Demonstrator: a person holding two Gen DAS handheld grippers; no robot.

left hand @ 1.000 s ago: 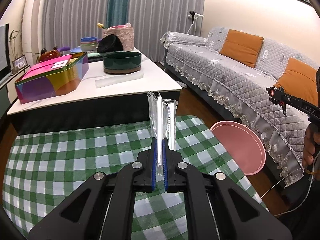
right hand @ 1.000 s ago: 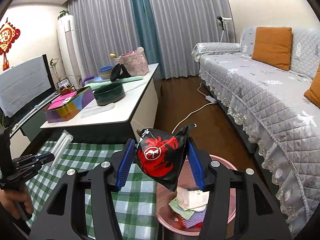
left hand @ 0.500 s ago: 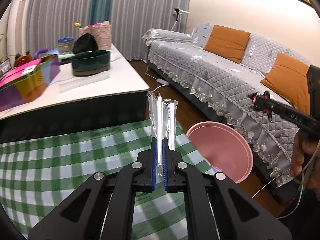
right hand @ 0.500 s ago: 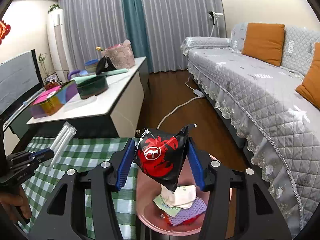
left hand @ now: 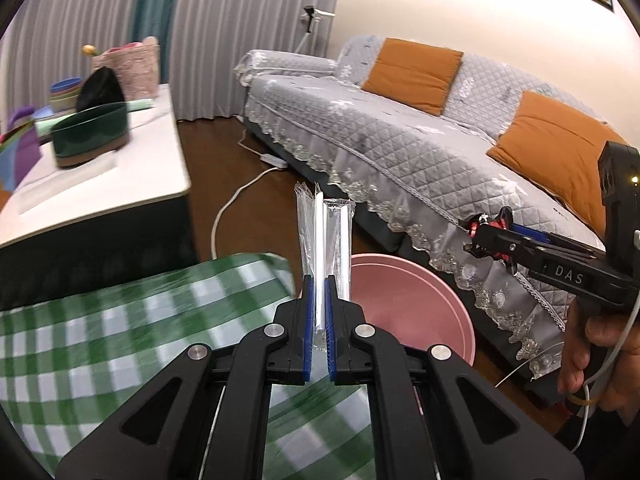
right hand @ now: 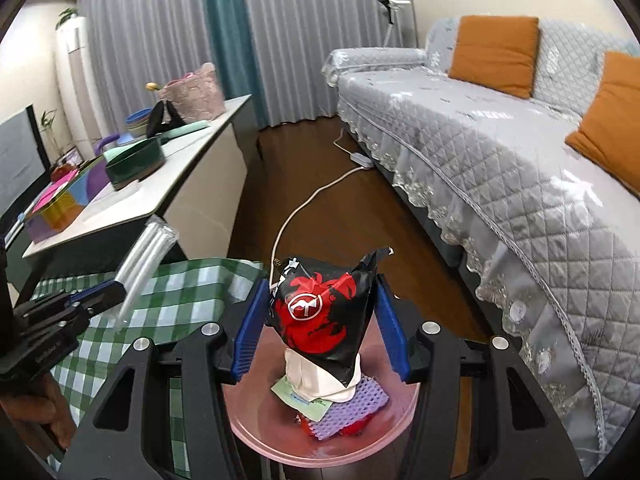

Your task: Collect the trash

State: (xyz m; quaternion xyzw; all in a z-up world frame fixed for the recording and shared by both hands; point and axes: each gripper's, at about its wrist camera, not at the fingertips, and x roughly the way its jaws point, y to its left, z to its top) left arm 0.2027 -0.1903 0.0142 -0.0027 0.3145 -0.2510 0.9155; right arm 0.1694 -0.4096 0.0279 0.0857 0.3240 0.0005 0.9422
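Grey quilted sofa (right hand: 500, 152) — orange cushions (right hand: 494, 54), grey curtains (right hand: 160, 44).

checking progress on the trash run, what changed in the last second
Both tongs swung right toward the pink bin: the right tongs now hang over its contents, the left tongs are nearing its rim. Unchanged: left grips the clear straw packet, right the black-red wrapper.

Soft, even daylight filters through curtains (left hand: 224, 36) at 12 o'clock. Motion blur smears the checked cloth (left hand: 120, 320) at 8 o'clock; fisheye bends edges, corners vignette black.
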